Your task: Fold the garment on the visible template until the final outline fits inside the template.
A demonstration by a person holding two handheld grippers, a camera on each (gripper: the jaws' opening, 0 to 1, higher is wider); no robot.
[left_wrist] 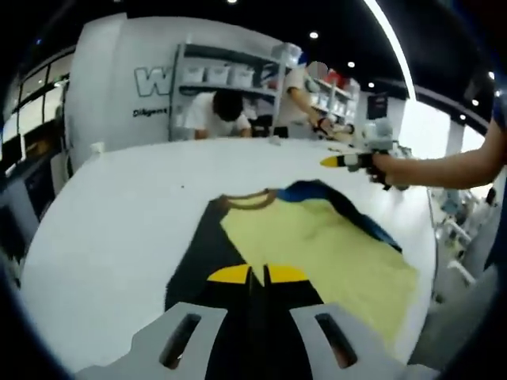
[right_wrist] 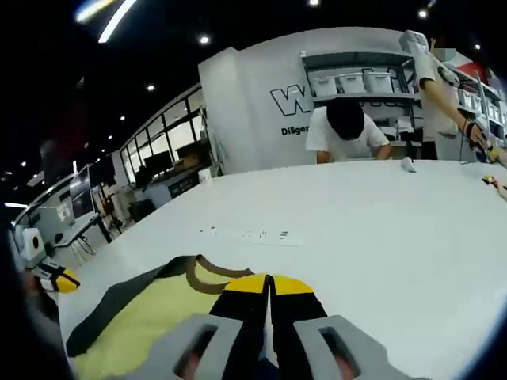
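A yellow garment [left_wrist: 325, 245] with a brown collar [left_wrist: 249, 199] and a blue sleeve [left_wrist: 317, 190] lies on a dark template [left_wrist: 198, 245] on the white table [left_wrist: 111, 214]. My left gripper [left_wrist: 258, 275] is shut, its yellow tips together over the garment's near edge, with nothing seen between them. A hand holds my right gripper [left_wrist: 337, 161] above the table just right of the blue sleeve. In the right gripper view, my right gripper [right_wrist: 269, 283] is shut near the collar [right_wrist: 207, 279], beside the yellow cloth [right_wrist: 150, 324] and template [right_wrist: 119, 305]. The left gripper [right_wrist: 57, 279] hovers at far left.
Two people lean over the table's far side [right_wrist: 348, 131], in front of shelves with white bins [right_wrist: 356, 79] and a white lettered wall. A small white object [right_wrist: 408, 165] lies near them. Faint markings [right_wrist: 245, 234] show mid-table. The table's right edge [left_wrist: 432, 237] runs close to the garment.
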